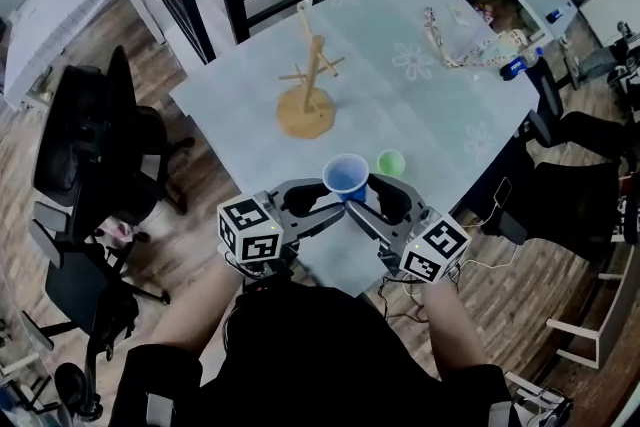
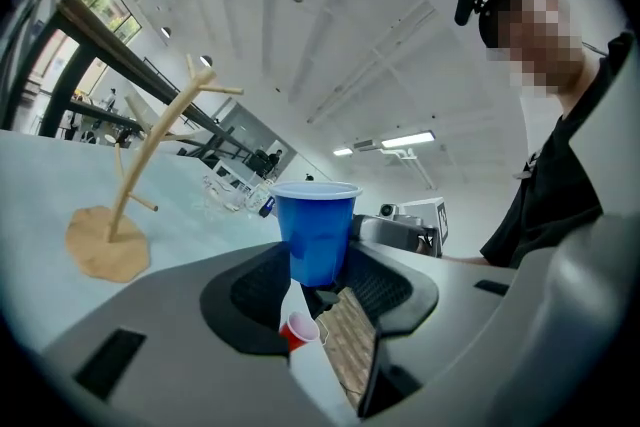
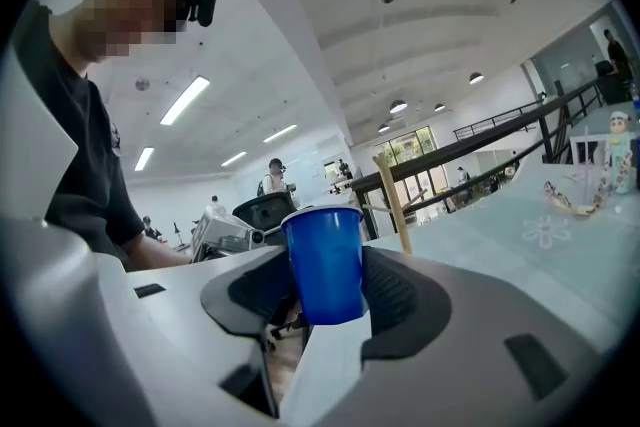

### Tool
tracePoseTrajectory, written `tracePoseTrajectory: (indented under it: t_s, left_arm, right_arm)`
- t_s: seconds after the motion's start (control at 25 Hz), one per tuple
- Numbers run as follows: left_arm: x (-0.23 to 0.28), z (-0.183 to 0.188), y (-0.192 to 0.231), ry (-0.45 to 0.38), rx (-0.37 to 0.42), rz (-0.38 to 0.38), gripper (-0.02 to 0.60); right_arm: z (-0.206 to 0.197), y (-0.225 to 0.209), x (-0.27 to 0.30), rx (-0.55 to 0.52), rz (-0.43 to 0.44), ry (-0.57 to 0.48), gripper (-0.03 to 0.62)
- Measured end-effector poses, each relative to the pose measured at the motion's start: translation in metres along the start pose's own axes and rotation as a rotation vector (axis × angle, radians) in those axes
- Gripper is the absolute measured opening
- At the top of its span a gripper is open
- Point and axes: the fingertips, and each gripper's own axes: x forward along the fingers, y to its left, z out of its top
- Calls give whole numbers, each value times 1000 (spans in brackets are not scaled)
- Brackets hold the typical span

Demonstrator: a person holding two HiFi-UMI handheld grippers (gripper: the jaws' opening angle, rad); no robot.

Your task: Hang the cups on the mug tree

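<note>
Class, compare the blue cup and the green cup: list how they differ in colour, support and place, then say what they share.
Colour: the blue cup is blue and the green cup is green.
Support: the blue cup is gripped by the left gripper and the right gripper, while the green cup stands free on the table.
Place: the blue cup is nearer the person and the green cup is farther in.
Both are upright, mouths up.

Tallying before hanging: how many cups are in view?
3: blue cup lifted over the table's near edge; green cup on the table beside it; red cup below it, only in the left gripper view. Others may be hidden.
</note>
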Motion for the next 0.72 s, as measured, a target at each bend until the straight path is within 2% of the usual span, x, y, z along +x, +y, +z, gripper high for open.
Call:
tracePoseTrajectory:
  t_s: [0.12, 0.24, 0.72]
  left_arm:
    - [0, 4, -5, -11, -14, -24, 190]
    - [-1, 3, -10, 3, 4, -42, 190]
    - [-18, -9, -21, 95, 152, -51, 190]
  right_arm:
    - [7, 6, -2, -74, 10, 12, 238]
    - [7, 13, -3, -130, 43, 51, 238]
    - [-8, 26, 5, -124, 105, 125, 262]
